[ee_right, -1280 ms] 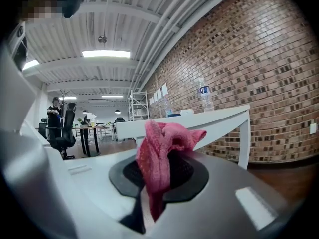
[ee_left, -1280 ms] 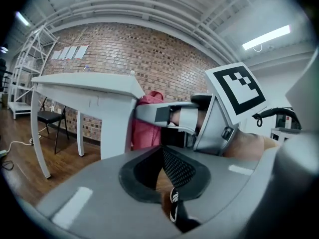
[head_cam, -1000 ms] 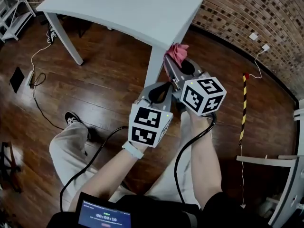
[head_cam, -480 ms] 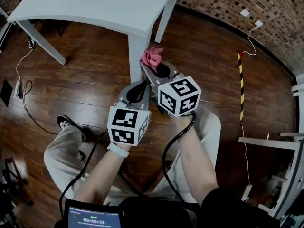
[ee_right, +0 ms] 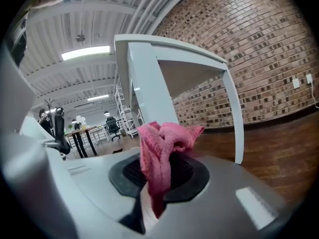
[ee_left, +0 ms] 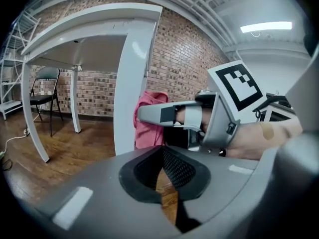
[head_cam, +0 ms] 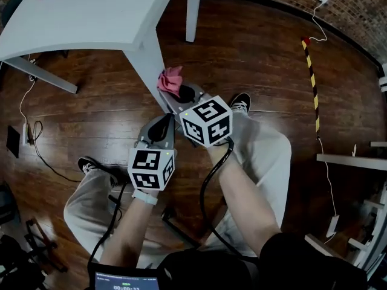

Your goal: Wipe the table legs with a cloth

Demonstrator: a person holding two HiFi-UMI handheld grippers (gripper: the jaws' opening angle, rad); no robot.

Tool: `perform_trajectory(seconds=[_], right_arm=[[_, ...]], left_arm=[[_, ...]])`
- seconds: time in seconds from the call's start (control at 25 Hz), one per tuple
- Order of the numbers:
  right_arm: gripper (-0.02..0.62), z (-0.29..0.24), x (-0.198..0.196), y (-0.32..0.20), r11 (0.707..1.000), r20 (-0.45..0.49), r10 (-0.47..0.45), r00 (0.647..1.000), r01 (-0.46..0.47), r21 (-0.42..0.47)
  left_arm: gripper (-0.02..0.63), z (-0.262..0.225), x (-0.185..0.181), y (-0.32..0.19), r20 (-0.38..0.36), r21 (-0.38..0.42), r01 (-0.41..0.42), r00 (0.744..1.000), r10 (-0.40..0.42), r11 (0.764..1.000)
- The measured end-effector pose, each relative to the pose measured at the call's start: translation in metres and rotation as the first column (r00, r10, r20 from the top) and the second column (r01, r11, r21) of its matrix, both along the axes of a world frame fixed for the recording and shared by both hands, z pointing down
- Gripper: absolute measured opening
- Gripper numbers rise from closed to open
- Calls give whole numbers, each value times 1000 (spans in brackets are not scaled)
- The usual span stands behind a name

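I read the right tongs (head_cam: 174,93) clenched on the pink cloth (head_cam: 170,80), which touches the white counter leg (head_cam: 144,59). The left tongs (head_cam: 161,121) are closed on nothing.

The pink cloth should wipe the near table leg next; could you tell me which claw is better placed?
The right claw, I think: it is shut on the pink cloth, right beside the white table leg. The left claw is shut, empty, and farther from that leg.
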State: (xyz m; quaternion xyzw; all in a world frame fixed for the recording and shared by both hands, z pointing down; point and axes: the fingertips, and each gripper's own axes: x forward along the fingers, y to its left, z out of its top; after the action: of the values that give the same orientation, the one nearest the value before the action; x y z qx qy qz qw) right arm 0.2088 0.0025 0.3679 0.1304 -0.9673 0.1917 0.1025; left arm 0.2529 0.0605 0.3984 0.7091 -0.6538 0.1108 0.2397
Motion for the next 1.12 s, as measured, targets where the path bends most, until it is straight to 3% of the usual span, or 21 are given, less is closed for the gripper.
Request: perform_trajectory(seconds=[0.12, 0.36, 0.6, 1.12], right_arm=[[52, 32, -2, -4, 1000, -50, 15, 999, -15, -13], [52, 72, -5, -18, 998, -63, 29, 998, -32, -50], [51, 119, -6, -31, 981, -57, 77, 995, -86, -176], [49, 254, -4, -27, 859, -125, 115, 985, -162, -485]], left_arm=[[0, 17, -4, 8, 0, -25, 7, 1000, -7, 1000], [0, 57, -23, 6, 19, -107, 47, 999, -45, 993], [0, 97, -32, -8, 34, -188, 68, 997, -63, 980], [0, 191, -26, -33, 76, -367, 55, 997, -29, 929]])
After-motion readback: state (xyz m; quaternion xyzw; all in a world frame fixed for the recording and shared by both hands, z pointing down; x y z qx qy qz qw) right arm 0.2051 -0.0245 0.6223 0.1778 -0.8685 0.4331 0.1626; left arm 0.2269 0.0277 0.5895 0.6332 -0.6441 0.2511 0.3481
